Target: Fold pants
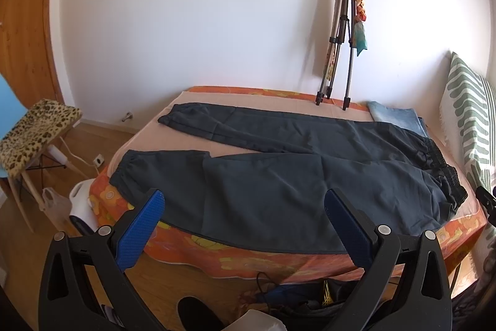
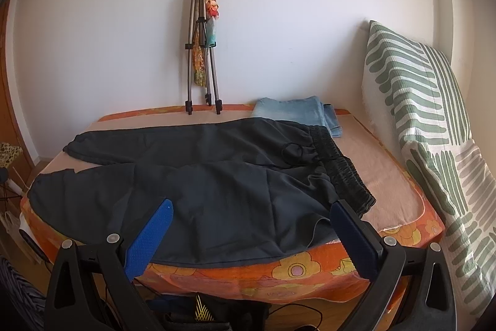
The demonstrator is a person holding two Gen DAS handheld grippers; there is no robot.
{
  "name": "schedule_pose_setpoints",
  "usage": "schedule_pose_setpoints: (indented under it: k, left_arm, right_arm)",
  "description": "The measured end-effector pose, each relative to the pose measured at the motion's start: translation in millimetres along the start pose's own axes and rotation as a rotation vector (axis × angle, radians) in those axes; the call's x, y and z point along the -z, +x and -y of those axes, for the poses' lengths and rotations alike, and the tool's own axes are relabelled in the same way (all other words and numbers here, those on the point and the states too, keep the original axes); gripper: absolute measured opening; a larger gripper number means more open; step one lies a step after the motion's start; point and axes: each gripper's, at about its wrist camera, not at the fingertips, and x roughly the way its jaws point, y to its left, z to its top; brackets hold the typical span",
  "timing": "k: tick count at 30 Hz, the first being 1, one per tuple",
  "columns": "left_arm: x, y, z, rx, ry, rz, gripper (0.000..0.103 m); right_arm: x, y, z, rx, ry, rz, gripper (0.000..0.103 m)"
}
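Dark navy pants (image 1: 279, 176) lie spread flat on the bed, both legs reaching left, the black elastic waistband (image 1: 446, 176) at the right. The right wrist view shows them too (image 2: 201, 191), with the waistband (image 2: 341, 169) at the right. My left gripper (image 1: 245, 197) is open and empty, held above the near leg close to the bed's front edge. My right gripper (image 2: 251, 207) is open and empty, held over the near hip part beside the waistband. Neither touches the cloth.
The bed (image 1: 248, 259) has an orange flowered cover. A folded tripod (image 1: 338, 42) leans on the back wall. Folded blue jeans (image 2: 294, 110) lie behind the waistband. A green-striped pillow (image 2: 427, 129) stands at the right. A leopard-print stool (image 1: 34, 135) stands left on the floor.
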Motion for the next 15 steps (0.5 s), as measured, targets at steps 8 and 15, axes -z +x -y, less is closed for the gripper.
schedule_pose_setpoints:
  k: [8,15]
  left_arm:
    - [-1.1,-1.9,0.9,-0.003,0.003,0.007,0.103]
    - [-2.2,-4.3,2.3,-0.005,0.003,0.015,0.103]
  right_arm:
    - [0.4,0.0,-1.0,0.002,-0.001,0.001,0.102]
    - [0.5,-0.8,-3.3,-0.002,-0.008,0.006,0.102]
